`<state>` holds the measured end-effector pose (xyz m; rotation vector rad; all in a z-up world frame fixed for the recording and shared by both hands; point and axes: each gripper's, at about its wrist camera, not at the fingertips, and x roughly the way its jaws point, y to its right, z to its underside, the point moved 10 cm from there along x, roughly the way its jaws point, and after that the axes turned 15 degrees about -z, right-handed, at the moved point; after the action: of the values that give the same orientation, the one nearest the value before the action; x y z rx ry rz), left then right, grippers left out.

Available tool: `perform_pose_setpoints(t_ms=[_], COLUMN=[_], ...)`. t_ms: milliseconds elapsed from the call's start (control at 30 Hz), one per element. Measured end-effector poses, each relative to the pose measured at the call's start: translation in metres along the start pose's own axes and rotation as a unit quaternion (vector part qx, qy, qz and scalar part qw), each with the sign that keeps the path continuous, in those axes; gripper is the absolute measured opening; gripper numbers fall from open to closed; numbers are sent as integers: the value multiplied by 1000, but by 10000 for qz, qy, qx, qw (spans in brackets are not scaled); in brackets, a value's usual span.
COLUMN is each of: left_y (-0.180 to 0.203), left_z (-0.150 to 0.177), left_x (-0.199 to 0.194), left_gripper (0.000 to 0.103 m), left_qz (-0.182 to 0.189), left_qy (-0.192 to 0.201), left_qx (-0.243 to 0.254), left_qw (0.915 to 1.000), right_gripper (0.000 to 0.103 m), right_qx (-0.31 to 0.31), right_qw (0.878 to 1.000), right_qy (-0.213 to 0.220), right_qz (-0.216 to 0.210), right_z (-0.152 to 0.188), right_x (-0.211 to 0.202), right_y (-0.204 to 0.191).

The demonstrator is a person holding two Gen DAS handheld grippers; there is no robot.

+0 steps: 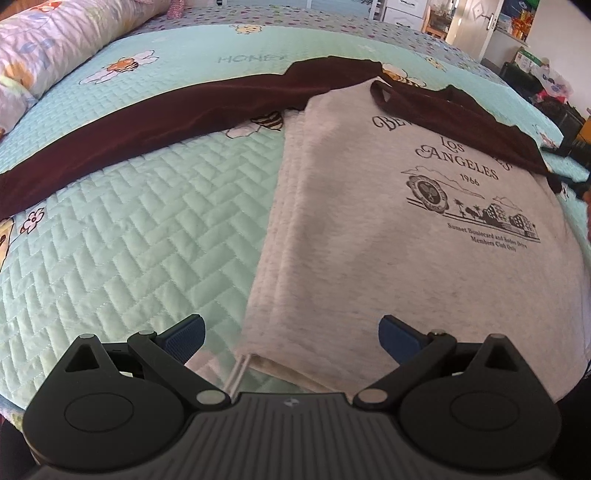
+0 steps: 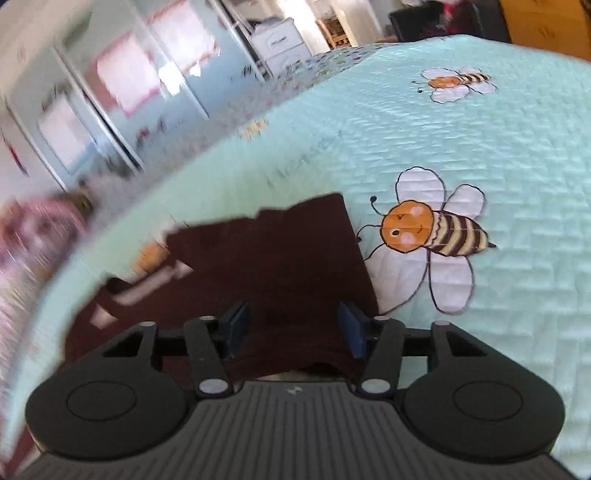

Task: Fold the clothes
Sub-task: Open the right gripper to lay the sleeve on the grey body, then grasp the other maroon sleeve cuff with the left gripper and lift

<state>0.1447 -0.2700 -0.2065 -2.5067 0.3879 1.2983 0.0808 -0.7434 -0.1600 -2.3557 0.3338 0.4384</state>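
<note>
A grey raglan shirt (image 1: 388,236) with a black "Los Angeles 1966" print lies flat on the bed, its dark maroon left sleeve (image 1: 122,129) stretched out to the left and its right sleeve (image 1: 476,122) folded across the chest. My left gripper (image 1: 291,338) is open and empty, just above the shirt's lower left hem corner. In the right wrist view, maroon sleeve cloth (image 2: 273,258) lies between and beyond the fingers of my right gripper (image 2: 293,325), whose jaws stand partly apart. The cuff end points away. The view is motion-blurred on the left.
The bed is covered by a mint quilted spread (image 1: 129,236) with bee and flower prints (image 2: 432,232). A floral pillow (image 1: 48,44) lies at the far left. Furniture and a door (image 1: 476,26) stand beyond the bed. Wardrobe doors (image 2: 110,92) show behind the bed.
</note>
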Motion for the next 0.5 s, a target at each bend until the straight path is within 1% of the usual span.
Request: perform_pose_setpoints(t_ms=[33, 67, 100, 133, 167, 200, 233, 300, 367, 433, 500], left_y=[1, 1, 1, 1, 0, -2, -4, -10, -18, -33, -57], left_z=[0, -2, -3, -4, -6, -8, -9, -11, -15, -23, -34], left_x=[-1, -4, -6, -8, -11, -13, -15, -17, -16, -14, -9], left_gripper=[103, 103, 103, 103, 103, 103, 103, 103, 103, 103, 103], left_qz=[-5, -12, -18, -24, -34, -48, -66, -105, -130, -3, 122], left_qy=[12, 41, 70, 105, 146, 179, 216, 265, 276, 277, 320], left_qx=[22, 34, 45, 49, 37, 18, -7, -67, -161, -528, -1086], left_qw=[10000, 10000, 10000, 9999, 9999, 9998, 9997, 9996, 9994, 9982, 9935], right_gripper=[65, 69, 77, 78, 78, 74, 68, 68, 69, 70, 71], right_qx=[76, 84, 76, 150, 246, 344, 424, 389, 145, -225, -541], right_qw=[9997, 9995, 9993, 9994, 9995, 9987, 9974, 9987, 9997, 9993, 9978], right_qy=[120, 226, 329, 308, 68, -215, -362, -104, 134, 271, 269], right_qz=[-177, -180, -142, 0, 157, 312, 462, 323, 115, -94, -255], right_z=[-3, -5, -8, -6, 0, 7, 14, 15, 16, 22, 32], right_x=[-9, -12, -14, -11, -3, 5, 6, -8, -28, -49, -68], right_y=[-4, -5, -5, 1, 11, 21, 27, 19, -2, -25, -41])
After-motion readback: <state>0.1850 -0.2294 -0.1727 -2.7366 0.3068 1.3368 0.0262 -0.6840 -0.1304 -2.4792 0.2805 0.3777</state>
